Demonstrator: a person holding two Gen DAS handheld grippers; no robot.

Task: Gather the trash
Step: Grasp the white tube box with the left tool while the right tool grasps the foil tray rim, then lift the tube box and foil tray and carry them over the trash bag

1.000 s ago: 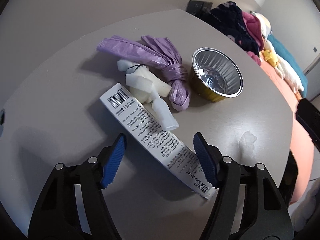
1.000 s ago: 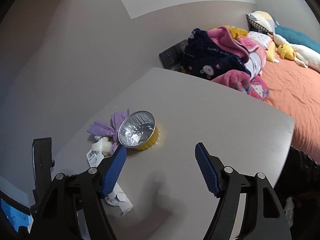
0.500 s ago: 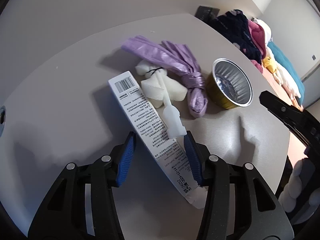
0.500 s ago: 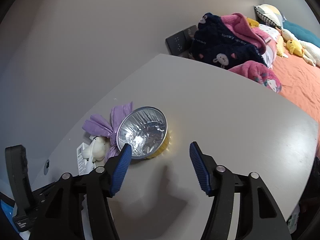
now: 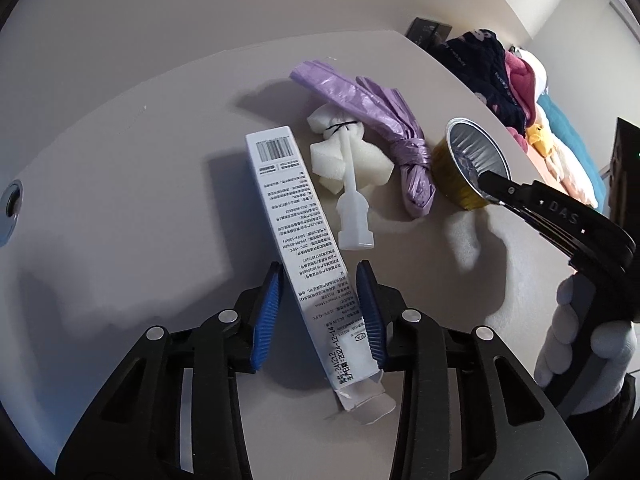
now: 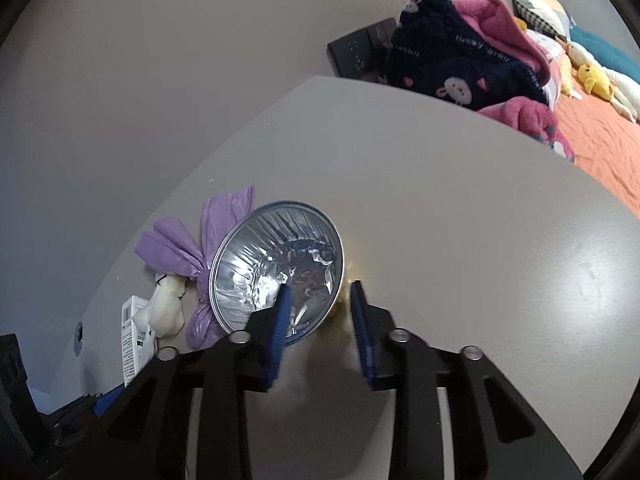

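Note:
A long white printed box (image 5: 298,236) lies on the grey table (image 5: 120,200). My left gripper (image 5: 320,304) straddles its near half, blue pads close to or touching both sides. Beside it lie a white foam piece with a plastic nozzle (image 5: 350,172) and a knotted purple bag (image 5: 384,120). A gold foil cup (image 5: 468,164) stands to the right. In the right wrist view my right gripper (image 6: 320,312) straddles the near rim of the foil cup (image 6: 276,264), left finger inside, right finger outside, jaws part closed. The purple bag (image 6: 180,252) and box (image 6: 132,340) lie left of it.
A bed with an orange sheet (image 6: 600,136), piled navy and pink clothes (image 6: 460,56) and plush toys (image 6: 592,76) lies beyond the table's right edge. A dark wall socket (image 6: 356,56) sits behind the table. A round hole (image 5: 10,204) is in the table's left part.
Both grippers moved forward and narrowed. The left one now straddles the white box; the right one reached the foil cup and put a finger inside its rim.

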